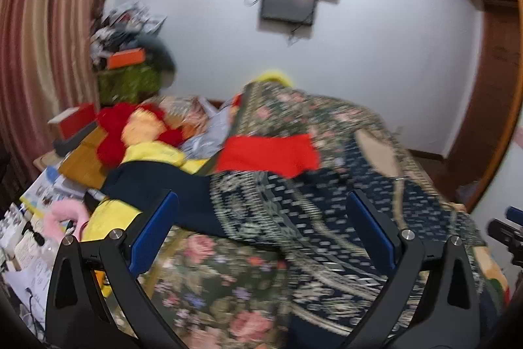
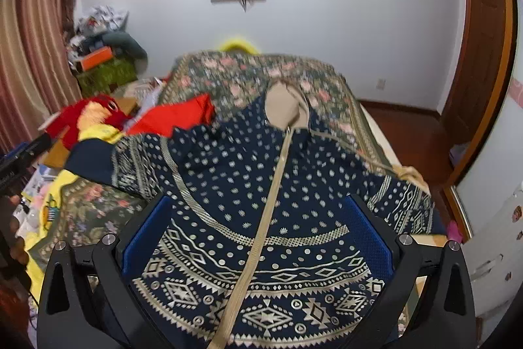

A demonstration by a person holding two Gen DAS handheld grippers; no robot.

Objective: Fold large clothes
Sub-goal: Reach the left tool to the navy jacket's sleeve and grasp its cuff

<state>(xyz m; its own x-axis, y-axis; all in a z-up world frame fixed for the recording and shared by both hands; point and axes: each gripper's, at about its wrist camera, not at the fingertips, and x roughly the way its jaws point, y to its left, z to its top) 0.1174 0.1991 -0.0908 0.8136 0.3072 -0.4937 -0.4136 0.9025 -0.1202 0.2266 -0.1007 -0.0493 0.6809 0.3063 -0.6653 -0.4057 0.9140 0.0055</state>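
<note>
Spanning the navy patterned jacket (image 2: 261, 218), the right gripper (image 2: 258, 237) stands with jaws wide apart above its zipper (image 2: 268, 211); the left gripper (image 1: 261, 231) is likewise spread near one sleeve (image 1: 157, 185). Beyond lie the floral bedspread (image 1: 209, 277), a red cloth (image 1: 268, 152), clutter at the bed's left edge, bare floor right.
</note>
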